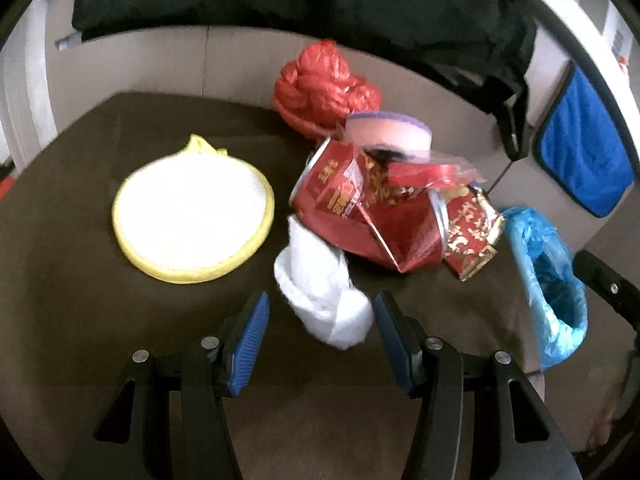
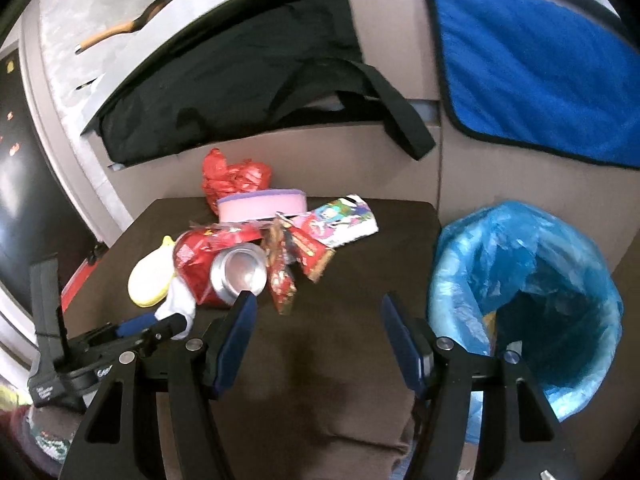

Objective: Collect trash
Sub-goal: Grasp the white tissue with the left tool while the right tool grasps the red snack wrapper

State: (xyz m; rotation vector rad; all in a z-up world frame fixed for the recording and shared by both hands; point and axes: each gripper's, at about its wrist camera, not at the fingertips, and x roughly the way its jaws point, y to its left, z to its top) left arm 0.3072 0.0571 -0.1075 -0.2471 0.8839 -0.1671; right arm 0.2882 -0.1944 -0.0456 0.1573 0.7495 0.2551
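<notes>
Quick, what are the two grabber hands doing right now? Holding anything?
Left hand-held gripper: open, with the white crumpled tissue between its fingers, not clamped.
Right hand-held gripper: open, holding nothing, above the dark table.

Left wrist view: bin (image 1: 548, 280) at 4 o'clock, far wall hidden by its blue liner; base off the surface (image 1: 80, 200) edge, unseen. Print on the crushed red can (image 1: 332, 192) blurred, unreadable. Pink sponge (image 1: 388, 136) partly hidden behind red wrappers (image 1: 472, 232). Right wrist view: bin interior (image 2: 560, 328) dark, contents indistinguishable.
</notes>
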